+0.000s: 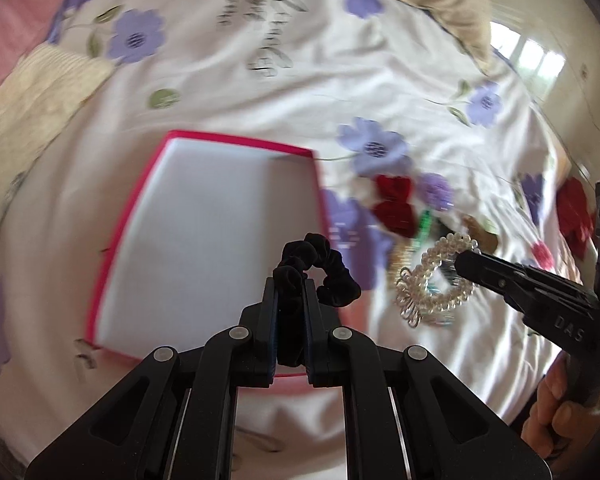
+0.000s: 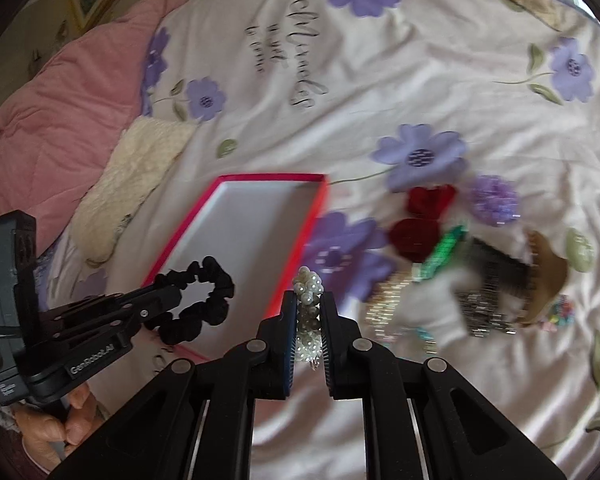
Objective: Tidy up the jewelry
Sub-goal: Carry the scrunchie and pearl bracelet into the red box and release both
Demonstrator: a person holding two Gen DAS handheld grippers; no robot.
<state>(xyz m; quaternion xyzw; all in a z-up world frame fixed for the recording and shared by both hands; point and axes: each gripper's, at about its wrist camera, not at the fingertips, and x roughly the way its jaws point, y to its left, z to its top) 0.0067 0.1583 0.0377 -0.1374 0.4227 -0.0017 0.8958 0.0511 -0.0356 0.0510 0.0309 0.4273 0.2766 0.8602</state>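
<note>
The left gripper is clenched on a black velvet scrunchie, held above the near part of the red-rimmed white box on the floral bedsheet. Right of the box, the right gripper clamps a pearl bracelet. Further right, red velvet bows, a green clip and other hair accessories lie bunched together on the sheet.

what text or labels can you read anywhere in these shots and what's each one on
"GenRobot.AI" on the body of the left claw, seen from the right wrist.
"DAS" on the body of the right claw, seen from the left wrist; more letters may be cut off.
Cursive black writing on the floral bedsheet: too blurred and stylised to read surely.
Small white label low on the left claw's handle: too small to read.
</note>
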